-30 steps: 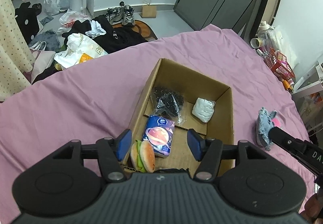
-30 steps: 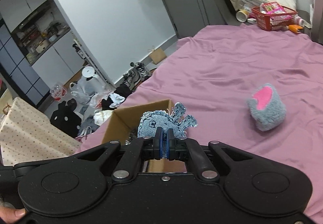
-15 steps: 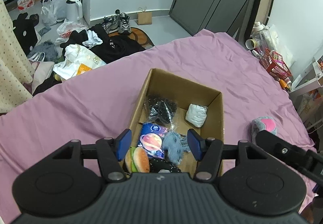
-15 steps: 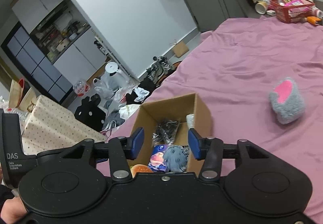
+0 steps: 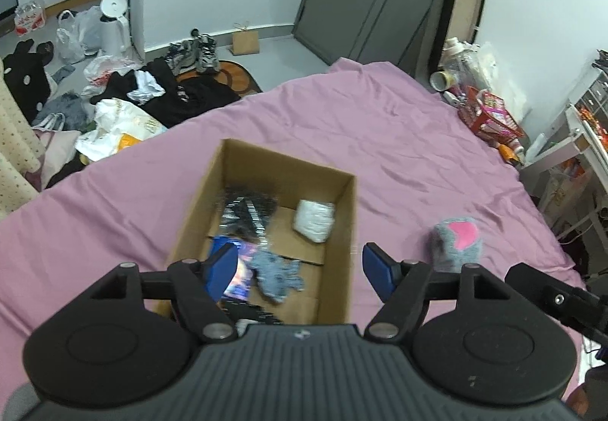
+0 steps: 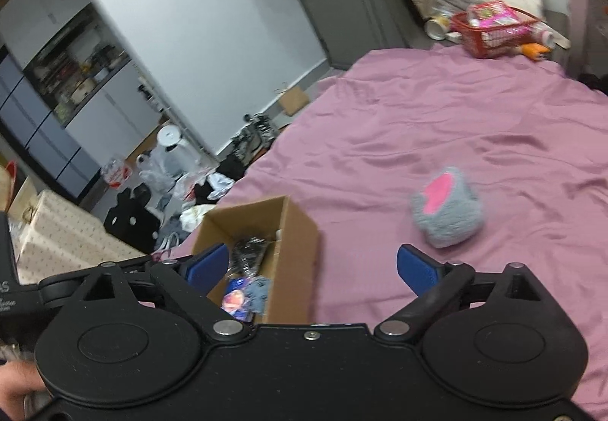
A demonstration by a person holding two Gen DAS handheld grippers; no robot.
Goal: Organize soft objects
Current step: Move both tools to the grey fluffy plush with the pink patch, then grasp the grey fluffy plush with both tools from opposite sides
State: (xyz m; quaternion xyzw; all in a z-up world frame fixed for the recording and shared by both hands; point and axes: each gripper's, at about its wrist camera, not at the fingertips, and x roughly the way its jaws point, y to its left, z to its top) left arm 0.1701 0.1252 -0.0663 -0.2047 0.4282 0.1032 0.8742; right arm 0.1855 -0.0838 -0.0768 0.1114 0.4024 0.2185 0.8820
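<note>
An open cardboard box (image 5: 344, 227) (image 6: 294, 242) sits on the purple bed sheet (image 5: 361, 132). Inside lie a blue denim plush (image 5: 275, 274) (image 6: 258, 292), a planet-print tissue pack (image 5: 241, 274), a black crinkly bag (image 5: 247, 210) and a white pouch (image 5: 314, 219). A grey fluffy toy with a pink patch (image 5: 456, 242) (image 6: 446, 212) rests on the sheet to the right of the box. My left gripper (image 5: 298, 271) hangs open above the box's near end. My right gripper (image 6: 313, 265) is open and empty, above the sheet between box and grey toy.
A red basket (image 6: 494, 27) with packets and bottles stands beyond the bed's far right corner. Clothes, bags, shoes and a white kettle (image 5: 114, 22) litter the floor left of the bed. A white shelf unit (image 5: 581, 140) stands at the right.
My right gripper opened and dropped the denim plush into the box, then swung right toward the grey toy. My left gripper rose and drew back; the burger toy is no longer seen.
</note>
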